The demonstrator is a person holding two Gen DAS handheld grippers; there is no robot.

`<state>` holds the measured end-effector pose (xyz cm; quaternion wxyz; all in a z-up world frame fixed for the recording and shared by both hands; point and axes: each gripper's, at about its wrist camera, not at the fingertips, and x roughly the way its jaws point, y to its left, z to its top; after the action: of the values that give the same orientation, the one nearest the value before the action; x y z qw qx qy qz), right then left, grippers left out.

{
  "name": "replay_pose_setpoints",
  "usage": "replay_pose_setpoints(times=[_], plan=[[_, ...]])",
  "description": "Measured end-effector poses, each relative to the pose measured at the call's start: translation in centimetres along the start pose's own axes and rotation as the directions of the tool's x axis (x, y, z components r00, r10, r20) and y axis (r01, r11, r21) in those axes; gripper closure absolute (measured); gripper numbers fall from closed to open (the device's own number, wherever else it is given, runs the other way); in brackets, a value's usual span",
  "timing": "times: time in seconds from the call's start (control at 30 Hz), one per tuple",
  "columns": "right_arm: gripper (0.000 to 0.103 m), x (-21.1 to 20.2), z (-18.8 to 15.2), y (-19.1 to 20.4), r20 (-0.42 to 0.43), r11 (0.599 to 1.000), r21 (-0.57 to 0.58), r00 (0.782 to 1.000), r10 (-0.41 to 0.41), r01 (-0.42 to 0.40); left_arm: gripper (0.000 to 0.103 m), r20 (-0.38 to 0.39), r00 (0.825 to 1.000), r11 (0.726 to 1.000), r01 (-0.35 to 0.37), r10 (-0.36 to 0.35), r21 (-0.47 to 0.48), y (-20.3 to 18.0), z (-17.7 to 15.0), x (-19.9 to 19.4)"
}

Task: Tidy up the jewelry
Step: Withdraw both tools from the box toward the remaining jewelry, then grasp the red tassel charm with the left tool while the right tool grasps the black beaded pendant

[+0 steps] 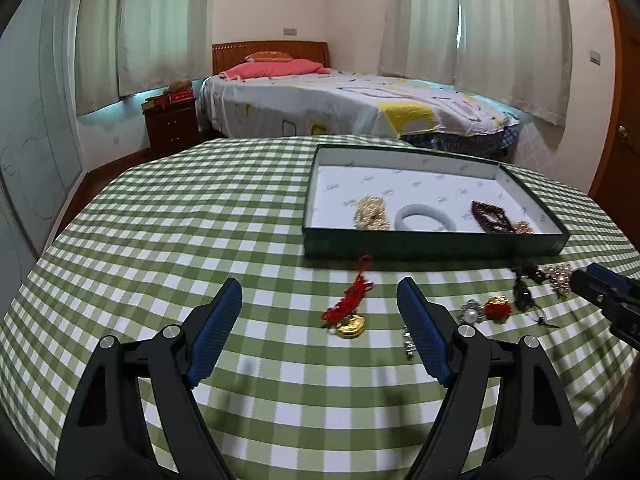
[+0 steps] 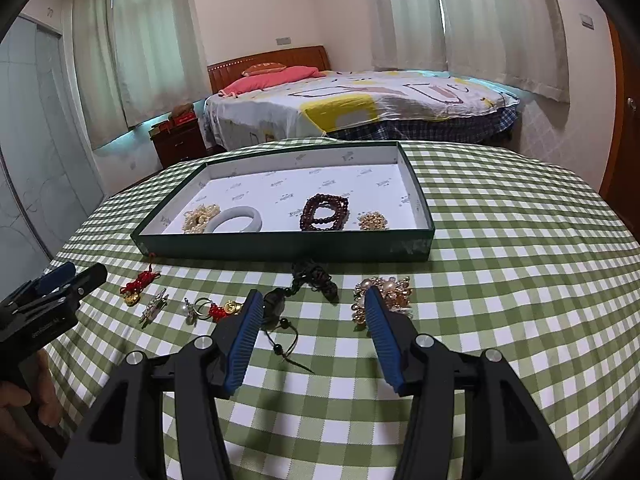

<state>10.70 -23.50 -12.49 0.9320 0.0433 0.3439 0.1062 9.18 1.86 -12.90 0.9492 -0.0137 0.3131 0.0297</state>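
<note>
On the green checked tablecloth stands a dark green tray [image 1: 432, 242] [image 2: 280, 246]. In it lie a pearl bracelet [image 2: 200, 216], a pale jade bangle [image 2: 236, 220], dark red beads [image 2: 324, 210] and a gold cluster [image 2: 373, 221]. Loose in front of it are a red-knot gold charm [image 1: 348, 312] [image 2: 136, 290], a silver brooch [image 2: 154, 310], a pearl ring [image 2: 192, 310], a small red-gold charm [image 2: 224, 309], a black bead cord [image 2: 316, 278] and a pearl brooch [image 2: 384, 298]. My left gripper [image 1: 320, 282] hovers open over the red-knot charm. My right gripper [image 2: 312, 292] is open and empty near the black cord.
The round table drops away on all sides. Beyond it are a bed [image 1: 340, 100] with a patterned cover, a dark nightstand [image 1: 172, 124] and curtained windows. A wooden door [image 1: 624, 120] is at the right. A hand [image 2: 24, 408] holds the left gripper's handle.
</note>
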Motion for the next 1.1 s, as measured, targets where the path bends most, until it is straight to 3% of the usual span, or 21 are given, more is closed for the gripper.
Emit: replay_pose_setpoints(times=[0.3,0.4,0.67,0.83,0.93,1.0,1.1], plan=[[0.051,0.7,-0.5,0.3,-0.019,1.0,-0.001,1.0,0.005,-0.005,0.027,-0.101,0.995,1.0,0.014,-0.016,-0.016,0.3,-0.1,2.7],[0.051,0.9,-0.6,0.3,-0.024,1.0,0.0,1.0,0.006,-0.006,0.035,-0.127,0.992,1.0,0.021,-0.021,-0.003,-0.1,0.1,3.5],[0.051,1.5,-0.8,0.0,-0.039,1.0,0.01,0.999,0.013,-0.012,0.038,-0.178,0.983,1.0,0.03,-0.031,-0.01,-0.3,0.9,5.1],[0.051,1.6,-0.8,-0.2,-0.04,1.0,0.017,0.999,0.013,-0.012,0.054,-0.239,0.97,0.999,0.045,-0.046,-0.007,-0.6,0.8,6.4],[0.051,1.7,-0.7,-0.3,-0.042,1.0,0.019,0.999,0.013,-0.012,0.065,-0.236,0.971,0.999,0.048,-0.045,0.004,-0.9,0.7,6.3],[0.051,1.7,-0.8,-0.2,-0.045,1.0,0.019,0.999,0.013,-0.012,0.083,-0.232,0.972,0.999,0.047,-0.042,0.016,-1.2,0.7,6.4],[0.051,1.8,-0.9,-0.2,-0.05,1.0,0.017,0.999,0.013,-0.012,0.091,-0.228,0.972,0.998,0.059,-0.054,0.018,-1.2,0.6,6.3]])
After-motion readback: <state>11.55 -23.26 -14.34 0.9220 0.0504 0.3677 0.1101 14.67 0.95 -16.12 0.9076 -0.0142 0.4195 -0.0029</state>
